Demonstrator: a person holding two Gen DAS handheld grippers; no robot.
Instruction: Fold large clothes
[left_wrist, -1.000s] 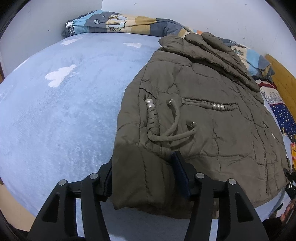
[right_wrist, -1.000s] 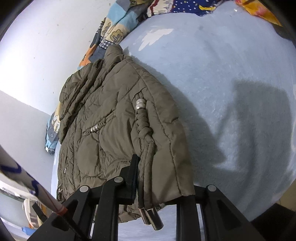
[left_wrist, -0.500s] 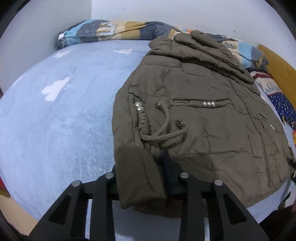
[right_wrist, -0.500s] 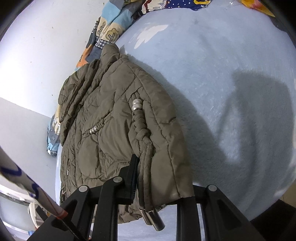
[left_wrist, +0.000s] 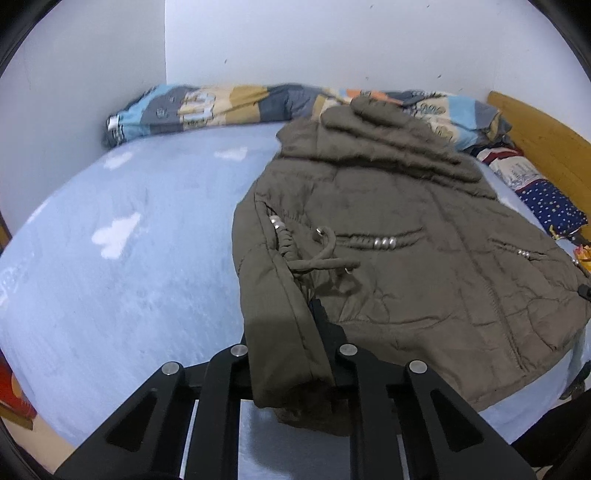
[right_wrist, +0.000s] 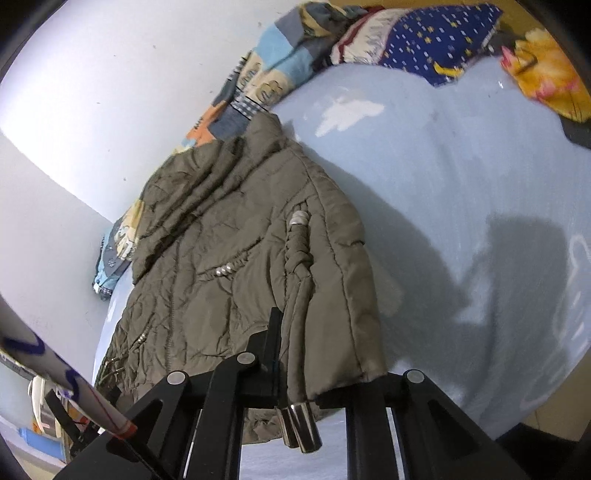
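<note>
Our left matte black plastic tongs (left_wrist: 284, 343) and matching right tongs (right_wrist: 314, 354) show angular cut-out linkage arms with round silver screws.

The right hand-held gripper (right_wrist: 295, 354), its jaws just closing further, clamped the near hem of an olive-brown quilted padded jacket (right_wrist: 221, 258). A braided drawcord with silver metal tips (right_wrist: 301, 430) hung over the hem beside the jaws. The jacket lay spread on a pale blue fleece bed cover (right_wrist: 461, 177), its collar towards a patchwork quilt (right_wrist: 266, 81) by the white wall (right_wrist: 110, 74).
</note>
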